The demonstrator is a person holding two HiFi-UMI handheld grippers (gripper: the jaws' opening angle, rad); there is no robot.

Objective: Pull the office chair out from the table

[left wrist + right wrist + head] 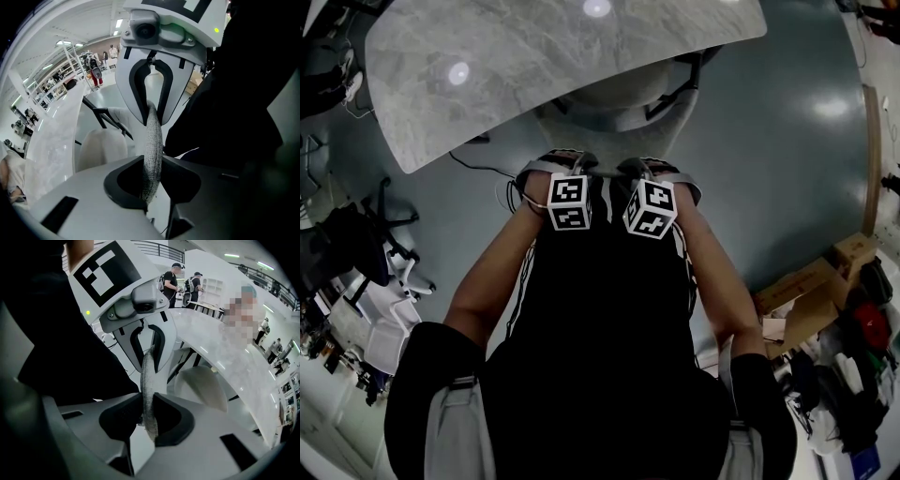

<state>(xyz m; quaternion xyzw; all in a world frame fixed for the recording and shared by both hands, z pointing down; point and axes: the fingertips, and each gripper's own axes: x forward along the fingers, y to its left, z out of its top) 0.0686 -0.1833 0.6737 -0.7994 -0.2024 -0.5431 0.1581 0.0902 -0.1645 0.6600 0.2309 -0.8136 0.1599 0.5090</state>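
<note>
The left gripper (151, 176) and right gripper (149, 414) each had jaws pinching the grey mesh backrest edge (153, 136) of the office chair (614, 101), tucked under the worktop (534, 56).

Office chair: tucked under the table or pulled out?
Tucked in: the chair's seat sits partly under the table. The left claw and right claw clamp its backrest.

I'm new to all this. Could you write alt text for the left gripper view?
The left gripper has its jaws closed on the thin grey mesh edge of the office chair's backrest. Facing it, the right gripper pinches the same edge; the pale marble table curves away at left.
</note>
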